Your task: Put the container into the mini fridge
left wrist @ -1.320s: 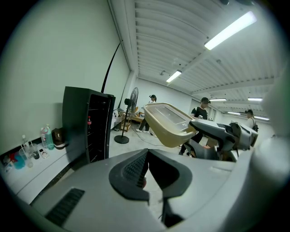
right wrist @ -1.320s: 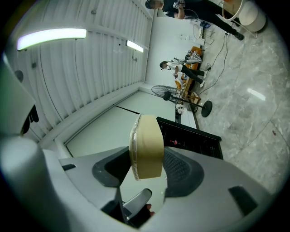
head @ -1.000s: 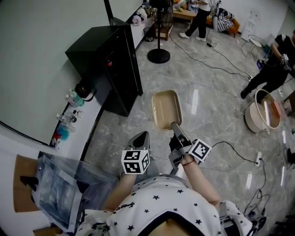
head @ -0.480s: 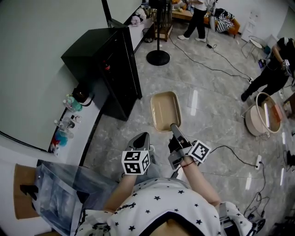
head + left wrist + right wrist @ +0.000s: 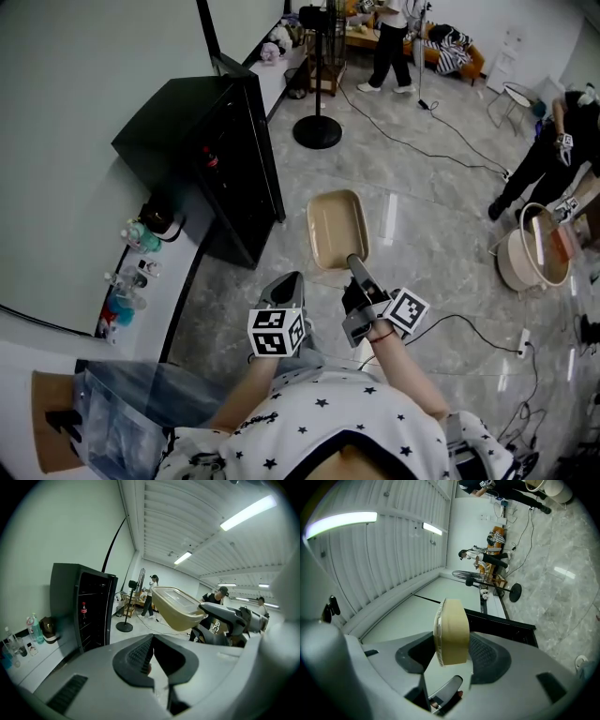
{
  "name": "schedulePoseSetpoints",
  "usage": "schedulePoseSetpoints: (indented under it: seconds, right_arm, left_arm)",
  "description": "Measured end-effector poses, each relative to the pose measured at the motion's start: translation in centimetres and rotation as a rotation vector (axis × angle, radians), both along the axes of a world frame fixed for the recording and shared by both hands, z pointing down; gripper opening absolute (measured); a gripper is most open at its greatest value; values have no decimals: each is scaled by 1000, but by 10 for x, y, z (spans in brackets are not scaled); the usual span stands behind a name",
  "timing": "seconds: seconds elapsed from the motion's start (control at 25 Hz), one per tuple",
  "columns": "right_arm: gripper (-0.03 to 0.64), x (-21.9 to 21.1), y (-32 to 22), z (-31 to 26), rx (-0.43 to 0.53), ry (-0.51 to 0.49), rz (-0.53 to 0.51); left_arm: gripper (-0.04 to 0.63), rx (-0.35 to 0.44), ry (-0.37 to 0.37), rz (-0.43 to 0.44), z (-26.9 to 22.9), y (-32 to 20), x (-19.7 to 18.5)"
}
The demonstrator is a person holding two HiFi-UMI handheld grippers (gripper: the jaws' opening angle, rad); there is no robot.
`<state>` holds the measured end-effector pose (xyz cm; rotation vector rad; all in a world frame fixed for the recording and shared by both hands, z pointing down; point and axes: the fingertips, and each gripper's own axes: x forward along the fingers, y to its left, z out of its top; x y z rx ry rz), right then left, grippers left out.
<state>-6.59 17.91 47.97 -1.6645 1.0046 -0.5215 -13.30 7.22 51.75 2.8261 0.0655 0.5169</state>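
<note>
A shallow beige container with a clear lid is held out over the floor, and my right gripper is shut on its near short end. In the right gripper view the container stands edge-on between the pads. My left gripper hangs beside it on the left, shut and holding nothing; its tips meet in the left gripper view, where the container shows to the right. The black mini fridge stands ahead on the left with its glass door closed; a red bottle shows inside.
A white counter with bottles runs along the left wall by the fridge. A fan stand is beyond the fridge. Cables cross the grey floor. People stand at the far end and right. A round tub sits at right.
The fridge and counter have slid down and left in the head view as I moved toward them. Both grippers keep the same pose, with the container still in the right one.
</note>
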Motion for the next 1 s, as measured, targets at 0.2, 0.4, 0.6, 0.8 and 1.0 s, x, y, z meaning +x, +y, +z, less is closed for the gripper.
schedulePoseSetpoints:
  seconds: [0.2, 0.4, 0.6, 0.8, 1.0]
  right_arm:
    - [213, 40, -27, -6, 1, -1, 3]
    - [213, 75, -58, -8, 11, -10, 5]
    - [213, 110, -85, -5, 12, -23, 9]
    - [213, 121, -96, -12, 19, -27, 4]
    - [213, 159, -136, -2, 13, -25, -10]
  left_arm:
    - [12, -1, 1, 9, -4, -26, 42]
    - [12, -3, 0, 18, -5, -55, 79]
    - [12, -5, -1, 20, -3, -84, 113]
    - [12, 0, 3, 13, -11, -97, 124]
    - [12, -6, -3, 2, 1, -136, 160]
